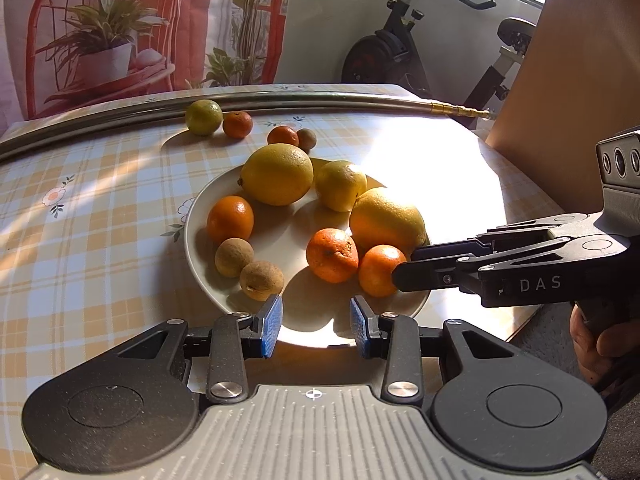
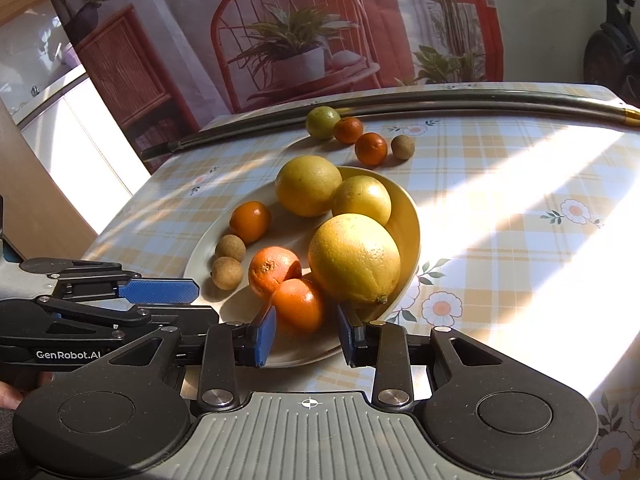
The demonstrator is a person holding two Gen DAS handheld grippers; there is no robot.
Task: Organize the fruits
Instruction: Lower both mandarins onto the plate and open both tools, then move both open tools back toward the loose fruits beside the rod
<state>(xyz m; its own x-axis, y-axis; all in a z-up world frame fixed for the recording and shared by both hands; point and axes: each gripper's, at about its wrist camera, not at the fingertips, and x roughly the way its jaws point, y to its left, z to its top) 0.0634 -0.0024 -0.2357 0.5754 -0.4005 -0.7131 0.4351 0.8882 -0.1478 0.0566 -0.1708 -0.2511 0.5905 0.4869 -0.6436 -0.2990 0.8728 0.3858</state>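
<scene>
— Where's the fruit at?

— Mostly on the round cream plate (image 2: 412,216) on the checked, flowered surface (image 2: 500,184): three big yellow citrus fruits (image 2: 354,258), three small orange mandarins and two little brown round fruits (image 2: 227,273). Four more sit on the cloth behind the plate, a green lime (image 2: 322,122), two mandarins (image 2: 371,148) and a brown one, by a long metal rod (image 2: 400,103).

— And the grippers?

— The right gripper (image 2: 306,330) has its blue pads spread either side of the nearest small mandarin (image 2: 299,304) on the plate's near edge, not clamped on it. The left gripper (image 1: 316,322) hangs open at the plate's rim, empty.

— Touching anything?

— Can't tell whether the right pads touch that mandarin.
</scene>
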